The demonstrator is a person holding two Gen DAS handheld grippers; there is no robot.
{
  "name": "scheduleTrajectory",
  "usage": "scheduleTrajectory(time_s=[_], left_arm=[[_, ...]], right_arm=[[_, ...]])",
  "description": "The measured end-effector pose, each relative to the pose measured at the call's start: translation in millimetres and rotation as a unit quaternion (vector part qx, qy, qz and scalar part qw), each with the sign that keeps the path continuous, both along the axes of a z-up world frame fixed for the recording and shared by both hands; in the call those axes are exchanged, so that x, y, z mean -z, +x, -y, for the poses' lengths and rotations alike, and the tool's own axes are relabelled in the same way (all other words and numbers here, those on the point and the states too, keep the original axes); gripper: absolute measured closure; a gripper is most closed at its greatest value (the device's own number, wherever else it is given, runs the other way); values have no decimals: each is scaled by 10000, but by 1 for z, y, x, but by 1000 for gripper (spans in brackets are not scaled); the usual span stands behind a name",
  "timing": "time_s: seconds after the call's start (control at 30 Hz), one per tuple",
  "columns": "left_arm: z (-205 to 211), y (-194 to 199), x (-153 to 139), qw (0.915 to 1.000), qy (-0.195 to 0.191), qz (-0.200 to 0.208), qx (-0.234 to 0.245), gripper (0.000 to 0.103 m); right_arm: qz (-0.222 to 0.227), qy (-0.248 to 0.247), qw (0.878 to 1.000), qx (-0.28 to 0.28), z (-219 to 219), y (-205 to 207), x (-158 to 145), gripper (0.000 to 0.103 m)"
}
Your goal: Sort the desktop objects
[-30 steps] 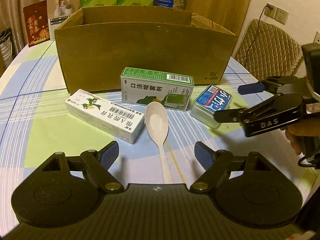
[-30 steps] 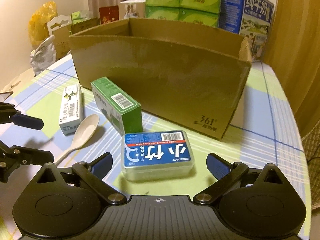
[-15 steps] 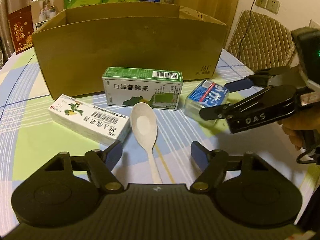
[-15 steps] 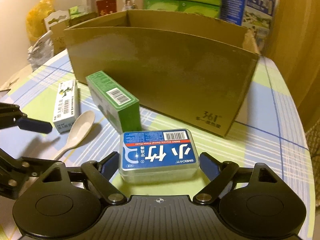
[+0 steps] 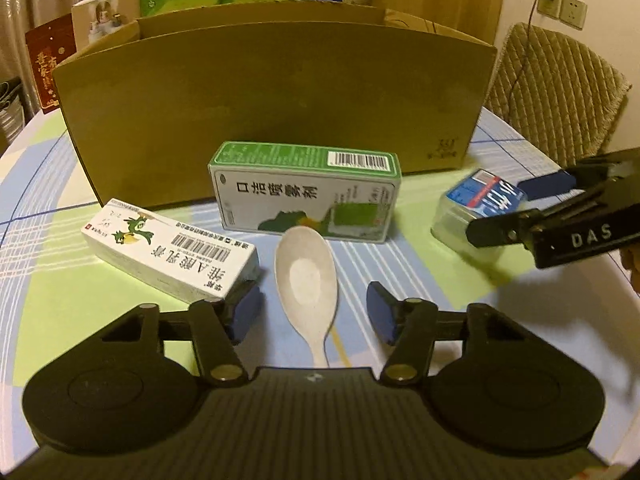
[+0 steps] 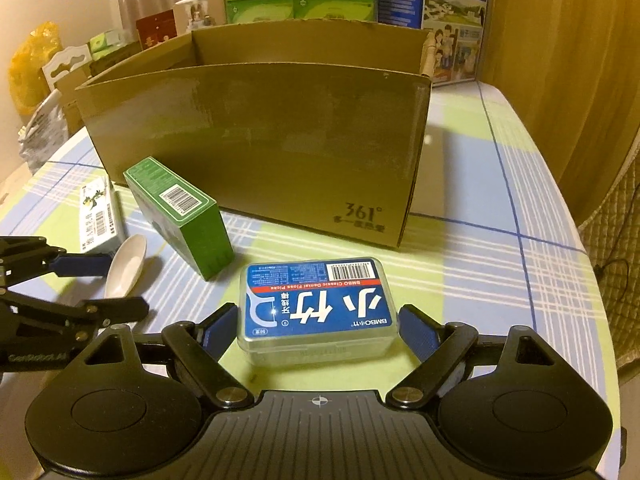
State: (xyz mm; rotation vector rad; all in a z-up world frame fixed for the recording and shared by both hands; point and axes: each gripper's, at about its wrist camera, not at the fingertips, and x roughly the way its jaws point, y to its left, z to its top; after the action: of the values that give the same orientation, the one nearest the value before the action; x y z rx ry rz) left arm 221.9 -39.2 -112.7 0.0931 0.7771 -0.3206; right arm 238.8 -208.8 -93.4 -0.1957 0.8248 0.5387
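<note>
With both claws spread and holding nothing, my right gripper [image 6: 318, 330] has the floss box [image 6: 316, 306] lying crosswise between its pads, each just beside a short end. My left gripper [image 5: 314, 314] straddles the spoon [image 5: 308, 280], whose bowl points away from me toward the cardboard box [image 5: 272, 112].

I see a floss box [image 6: 318, 310] with a blue label, flat between my right claw's pads. My white spoon [image 5: 307, 280] lies bowl up by a green box [image 5: 306, 192], a white box [image 5: 170, 254] and the big brown box [image 5: 276, 104].
</note>
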Motion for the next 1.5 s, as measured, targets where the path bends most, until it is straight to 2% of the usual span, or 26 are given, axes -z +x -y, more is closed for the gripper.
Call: scheduleTrajectory(time_s=[0.07,0.2,0.4,0.53,0.77,0.87,0.93,1.0,1.3,1.4,1.5], left_arm=[[2,0,0,9999,105,67,-4,64],[8,-1,0,9995,280,172,23,66],[10,-1,2,9995,232,204,-44,67],[11,0,2,9995,228,206,-54,75],[13,-2,-1,9998,41,50,205,76],[16,-4,-1,9996,88,88,273,75],[17,-6,-1,9996,146,125,209,75],[18,-8,0,9996,214,166,127,69],[26,-13,2,9987,385,339,11,67],[27,-12,2,9984,429,361,-19,74],[27,-13,3,9984,428,360,-27,75]], right_arm=[[0,12,10000,14,0,0,0,19],[-1,20,10000,39,-2,2,0,19],[18,62,10000,23,-4,2,-1,19],[10,73,10000,20,-4,1,-1,19],[-33,67,10000,5,-6,0,0,19],[-22,52,10000,5,-7,-1,1,19],[-21,50,10000,13,-7,-1,1,19],[-20,53,10000,23,-7,-1,2,19],[30,57,10000,35,-9,0,2,19],[41,65,10000,49,-9,1,2,19],[51,60,9999,62,-9,1,2,18]])
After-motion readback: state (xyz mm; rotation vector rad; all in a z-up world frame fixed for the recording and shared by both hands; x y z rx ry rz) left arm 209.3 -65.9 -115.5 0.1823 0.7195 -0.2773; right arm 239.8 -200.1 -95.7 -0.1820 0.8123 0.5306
